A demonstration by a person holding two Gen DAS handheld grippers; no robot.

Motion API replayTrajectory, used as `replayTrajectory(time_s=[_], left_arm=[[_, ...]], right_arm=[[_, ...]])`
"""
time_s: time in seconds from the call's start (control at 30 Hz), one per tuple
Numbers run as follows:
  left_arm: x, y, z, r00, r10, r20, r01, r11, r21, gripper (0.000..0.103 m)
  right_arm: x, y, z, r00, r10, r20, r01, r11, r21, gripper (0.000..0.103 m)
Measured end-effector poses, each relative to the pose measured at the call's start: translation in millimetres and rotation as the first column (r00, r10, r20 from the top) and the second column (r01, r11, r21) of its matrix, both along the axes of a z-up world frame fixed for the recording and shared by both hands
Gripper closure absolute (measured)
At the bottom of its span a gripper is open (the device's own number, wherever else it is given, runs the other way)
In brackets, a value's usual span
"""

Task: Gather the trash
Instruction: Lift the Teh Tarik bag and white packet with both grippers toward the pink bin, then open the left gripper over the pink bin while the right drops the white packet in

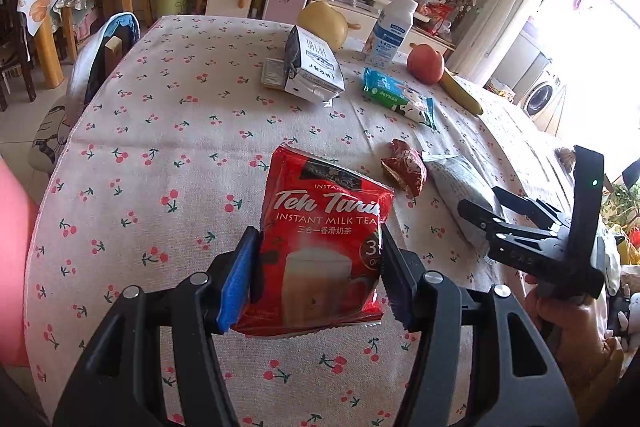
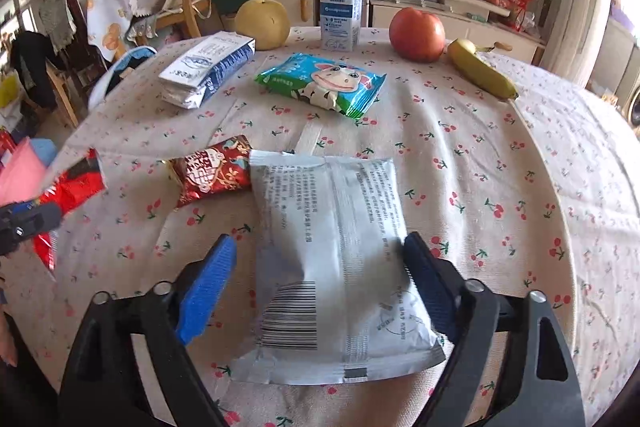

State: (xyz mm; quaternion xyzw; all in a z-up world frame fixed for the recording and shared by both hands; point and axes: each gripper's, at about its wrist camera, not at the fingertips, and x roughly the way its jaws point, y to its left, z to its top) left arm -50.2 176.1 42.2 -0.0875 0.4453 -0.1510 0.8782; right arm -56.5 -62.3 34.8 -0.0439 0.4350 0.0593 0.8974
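Cherry-print table (image 2: 500, 155) bears wrappers (image 2: 320, 83), carton (image 2: 208, 71), bottle (image 2: 341, 3), fruit (image 2: 417, 29).

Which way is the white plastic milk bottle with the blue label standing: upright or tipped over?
Upright. The white plastic milk bottle with the blue label stands on its base on the cherry-print tablecloth, its cap at the top.

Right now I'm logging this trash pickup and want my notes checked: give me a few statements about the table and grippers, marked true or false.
1. The left gripper is shut on the red milk tea packet. True.
2. The right gripper is clamped on the grey packet. False: its fingers straddle the packet, the blue pad clearly apart from it.
3. The banana lies beside the red apple. True.
4. The white bottle lies on its side. False: it stands upright.
5. The green cow packet lies untouched on the table. True.
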Motion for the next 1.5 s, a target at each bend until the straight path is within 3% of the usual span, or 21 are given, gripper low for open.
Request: replayTrajectory(time_s=[0.07,0.13,0.2,0.27,0.33,0.37,0.4,0.47,0.6,0.7,0.77,0.83,0.87,1.13,1.3,1.5], left_arm=[[0.3,3.1,2.0,1.000,0.009,0.007,-0.008,1.000,-0.006,0.044],[0.9,6.2,3.0,1.000,0.018,0.007,-0.018,1.000,-0.016,0.044],[0.4,8.8,3.9,1.000,0.026,0.008,-0.026,0.999,-0.026,0.044],[-0.5,11.4,5.4,1.000,0.028,0.010,-0.028,0.999,-0.040,0.044],[-1.0,13.9,5.7,0.999,0.031,0.009,-0.030,0.999,-0.043,0.044],[-1.4,15.3,5.4,0.999,0.035,0.007,-0.035,0.998,-0.043,0.044],[-1.6,16.9,4.9,0.999,0.039,0.004,-0.039,0.998,-0.045,0.044],[-2.0,20.3,4.2,0.999,0.045,-0.001,-0.045,0.998,-0.050,0.044],[-1.4,22.8,4.3,0.999,0.052,-0.003,-0.052,0.997,-0.053,0.043],[-0.3,21.3,2.7,0.999,0.046,-0.010,-0.047,0.998,-0.049,0.043],[0.2,20.7,2.2,0.999,0.045,-0.011,-0.045,0.998,-0.047,0.043],[1.1,21.3,1.7,0.999,0.048,-0.012,-0.049,0.998,-0.048,0.043],[2.1,22.1,1.4,0.999,0.051,-0.012,-0.051,0.997,-0.050,0.043],[2.0,26.2,3.9,0.998,0.062,-0.004,-0.063,0.995,-0.076,0.043],[-0.2,33.1,10.1,0.997,0.078,0.016,-0.076,0.991,-0.106,0.043],[-7.0,52.1,27.4,0.989,0.135,0.065,-0.124,0.981,-0.149,0.043]], right_arm=[[0.4,0.5,0.0,1.000,0.005,0.001,-0.005,1.000,-0.005,0.034],[-1.7,0.9,3.5,1.000,0.013,0.021,-0.013,1.000,-0.001,0.043],[-3.6,3.2,11.7,0.999,0.006,0.049,-0.004,1.000,-0.024,0.070],[-0.5,-0.5,10.8,0.999,0.000,0.035,0.001,1.000,-0.013,0.073],[0.6,-9.1,11.0,0.999,-0.028,0.036,0.027,0.999,0.030,0.071],[2.6,-12.3,9.3,0.999,-0.037,0.019,0.036,0.998,0.054,0.062],[5.1,-15.2,7.1,0.999,-0.049,0.001,0.048,0.996,0.073,0.038],[5.3,-19.7,7.0,0.997,-0.073,0.011,0.072,0.993,0.093,0.010],[13.6,-17.0,-5.6,0.997,-0.032,-0.070,0.042,0.989,0.144,0.010],[15.2,-1.3,-18.3,0.997,-0.015,-0.081,0.019,0.999,0.038,0.007],[16.0,0.4,-19.3,0.997,-0.017,-0.073,0.020,0.999,0.037,0.006],[15.2,-0.8,-18.0,0.998,-0.018,-0.056,0.020,0.999,0.037,0.011],[14.4,-1.0,-16.2,0.999,-0.011,-0.050,0.013,0.999,0.041,0.024],[3.5,6.6,-10.6,1.000,-0.012,-0.005,0.012,1.000,-0.011,0.028],[-3.0,6.8,11.4,0.998,-0.028,0.051,0.028,1.000,0.010,0.028],[-7.9,31.2,51.5,0.995,0.017,0.103,-0.030,0.991,0.129,0.028]])
